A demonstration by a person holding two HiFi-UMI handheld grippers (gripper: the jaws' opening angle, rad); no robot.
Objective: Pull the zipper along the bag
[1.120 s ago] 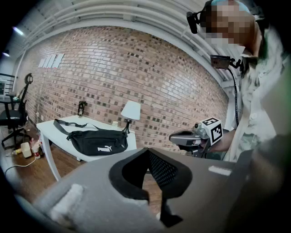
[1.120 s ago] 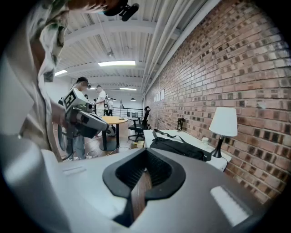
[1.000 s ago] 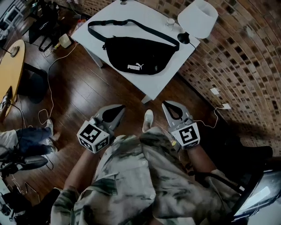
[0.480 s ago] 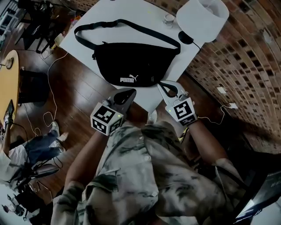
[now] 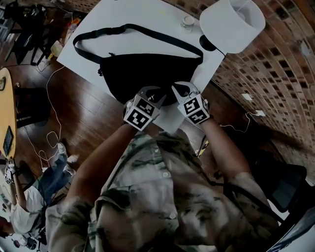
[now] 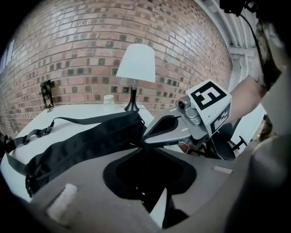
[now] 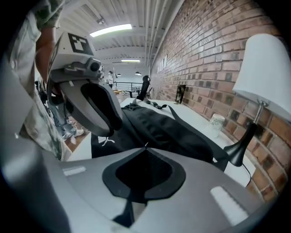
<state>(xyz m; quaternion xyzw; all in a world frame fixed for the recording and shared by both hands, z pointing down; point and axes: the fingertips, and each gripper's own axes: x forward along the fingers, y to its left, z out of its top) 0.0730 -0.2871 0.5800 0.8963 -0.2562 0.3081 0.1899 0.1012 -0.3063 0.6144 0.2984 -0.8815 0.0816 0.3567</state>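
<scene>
A black waist bag (image 5: 142,74) with a long strap (image 5: 138,30) lies on the white table (image 5: 118,15). Both grippers hover over its near edge, side by side, tips close to each other. My left gripper (image 5: 153,91) is at the bag's front middle, its jaws opening with only a narrow gap and nothing between them (image 6: 145,148). My right gripper (image 5: 175,89) is just to the right, jaws together and empty (image 7: 145,146). In the left gripper view the bag (image 6: 86,141) stretches to the left. I cannot make out the zipper pull.
A white-shaded lamp (image 5: 231,22) and a small glass (image 5: 188,21) stand at the table's far right, against the brick wall (image 5: 275,74). The table's near corner (image 5: 170,120) is under my grippers. Wooden floor with cables (image 5: 54,113) lies to the left.
Both grippers have moved forward from above the floor to the bag's near edge and drawn closer together. The bag has not moved.
</scene>
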